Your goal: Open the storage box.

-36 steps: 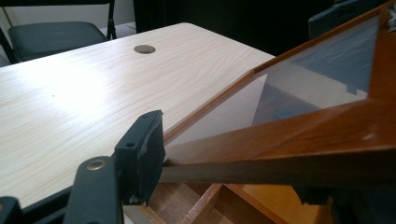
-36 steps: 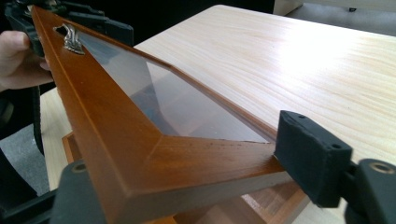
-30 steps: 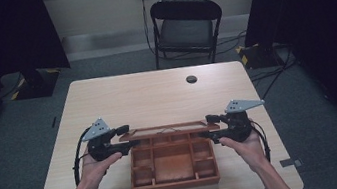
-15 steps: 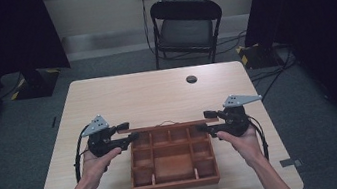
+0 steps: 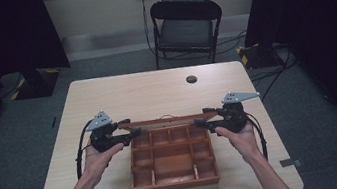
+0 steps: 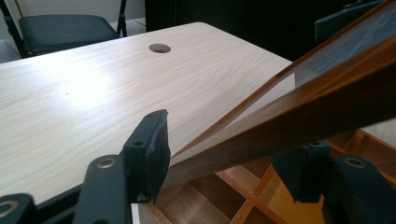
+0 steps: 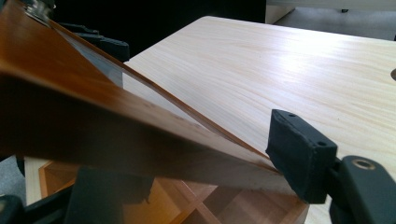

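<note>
On the near half of the pale wooden table [image 5: 155, 89], wooden compartment box [image 5: 172, 162], hinged glass-paned lid [image 5: 163, 121] raised at the far edge. Left gripper [image 5: 129, 130] clamped on the lid's left frame end, jaws having just been closing. Right gripper [image 5: 200, 119] likewise clamped on the right end, jaws narrowing slightly.

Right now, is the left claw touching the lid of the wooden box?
Touching. In the left gripper view, the left claw has the wooden lid between its jaws, and the near jaw's pad presses against the lid's frame.
</note>
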{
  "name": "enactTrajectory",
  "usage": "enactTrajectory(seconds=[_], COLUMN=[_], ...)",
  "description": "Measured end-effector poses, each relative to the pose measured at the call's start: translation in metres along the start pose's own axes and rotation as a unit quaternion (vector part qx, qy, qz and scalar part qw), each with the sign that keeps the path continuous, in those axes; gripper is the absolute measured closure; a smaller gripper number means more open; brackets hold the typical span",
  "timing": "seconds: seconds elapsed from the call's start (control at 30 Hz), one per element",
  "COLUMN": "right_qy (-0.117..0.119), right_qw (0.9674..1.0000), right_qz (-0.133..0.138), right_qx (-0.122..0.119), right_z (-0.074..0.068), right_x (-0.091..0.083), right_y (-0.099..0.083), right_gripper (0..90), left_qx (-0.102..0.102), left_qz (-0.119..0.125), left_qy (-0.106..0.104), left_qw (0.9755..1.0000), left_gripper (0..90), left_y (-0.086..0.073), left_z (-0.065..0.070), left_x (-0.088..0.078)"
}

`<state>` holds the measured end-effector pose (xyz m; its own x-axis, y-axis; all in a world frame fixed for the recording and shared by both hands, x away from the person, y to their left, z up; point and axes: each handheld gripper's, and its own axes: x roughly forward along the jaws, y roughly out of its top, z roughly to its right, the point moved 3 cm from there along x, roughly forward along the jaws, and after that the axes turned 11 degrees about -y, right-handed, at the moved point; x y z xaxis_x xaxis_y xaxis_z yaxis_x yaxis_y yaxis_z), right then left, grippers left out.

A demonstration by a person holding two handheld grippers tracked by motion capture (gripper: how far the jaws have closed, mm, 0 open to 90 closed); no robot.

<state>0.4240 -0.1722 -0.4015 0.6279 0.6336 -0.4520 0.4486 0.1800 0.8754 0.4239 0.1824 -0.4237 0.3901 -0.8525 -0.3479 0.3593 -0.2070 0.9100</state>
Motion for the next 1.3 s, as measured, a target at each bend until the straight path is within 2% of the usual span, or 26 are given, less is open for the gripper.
enactTrajectory(seconds=[0.1, 0.13, 0.27, 0.43, 0.6, 0.7, 0.73, 0.8, 0.87, 0.97, 1.0, 1.07, 1.2, 1.3], right_qy=[-0.003, -0.009, -0.008, -0.009, -0.015, -0.018, -0.017, -0.019, -0.023, -0.033, -0.032, -0.033, -0.040, -0.039], right_qw=[1.0000, 0.9999, 1.0000, 1.0000, 0.9999, 0.9998, 0.9998, 0.9998, 0.9997, 0.9993, 0.9994, 0.9994, 0.9991, 0.9991], right_qz=[-0.002, -0.005, -0.006, -0.002, 0.002, 0.001, -0.001, -0.002, -0.009, -0.015, -0.015, -0.014, -0.016, -0.013], right_qx=[-0.001, -0.002, -0.001, 0.003, 0.005, 0.005, 0.007, 0.008, 0.000, -0.011, -0.006, -0.004, -0.002, 0.000], right_z=[0.001, 0.003, 0.004, 0.006, 0.009, 0.010, 0.012, 0.013, 0.014, 0.015, 0.016, 0.016, 0.020, 0.023], right_x=[0.002, 0.005, 0.007, 0.009, 0.013, 0.014, 0.015, 0.016, 0.020, 0.022, 0.024, 0.025, 0.030, 0.032], right_y=[-0.001, -0.001, -0.001, -0.001, 0.001, 0.001, 0.000, 0.000, -0.001, -0.002, -0.003, -0.003, -0.004, -0.004], right_gripper=[35.7, 36.3, 36.4, 36.6, 37.8, 38.5, 39.1, 39.5, 40.3, 40.8, 41.0, 41.0, 42.0, 43.6], left_qx=[-0.008, -0.007, -0.002, -0.007, -0.004, -0.006, -0.012, -0.008, -0.013, -0.010, -0.001, 0.001, -0.010, -0.008], left_qz=[0.001, -0.001, -0.005, -0.004, -0.017, -0.014, -0.003, -0.008, -0.006, -0.013, -0.019, -0.018, -0.014, -0.016], left_qy=[0.000, 0.003, 0.007, 0.009, 0.008, 0.007, 0.006, 0.008, 0.005, 0.009, 0.011, 0.011, 0.011, 0.013], left_qw=[1.0000, 1.0000, 1.0000, 0.9999, 0.9998, 0.9999, 0.9999, 0.9999, 0.9999, 0.9998, 0.9998, 0.9998, 0.9998, 0.9998], left_gripper=[41.1, 41.7, 43.3, 43.9, 45.9, 46.0, 46.2, 46.2, 46.5, 46.6, 46.9, 47.2, 47.7, 48.6], left_y=[-0.001, -0.001, -0.002, -0.001, 0.003, 0.003, 0.003, 0.003, 0.003, 0.003, 0.004, 0.004, 0.005, 0.006], left_z=[-0.002, -0.003, -0.004, -0.007, -0.011, -0.012, -0.012, -0.013, -0.014, -0.015, -0.017, -0.017, -0.021, -0.023], left_x=[0.002, 0.004, 0.008, 0.010, 0.010, 0.011, 0.012, 0.012, 0.013, 0.014, 0.013, 0.014, 0.016, 0.016])
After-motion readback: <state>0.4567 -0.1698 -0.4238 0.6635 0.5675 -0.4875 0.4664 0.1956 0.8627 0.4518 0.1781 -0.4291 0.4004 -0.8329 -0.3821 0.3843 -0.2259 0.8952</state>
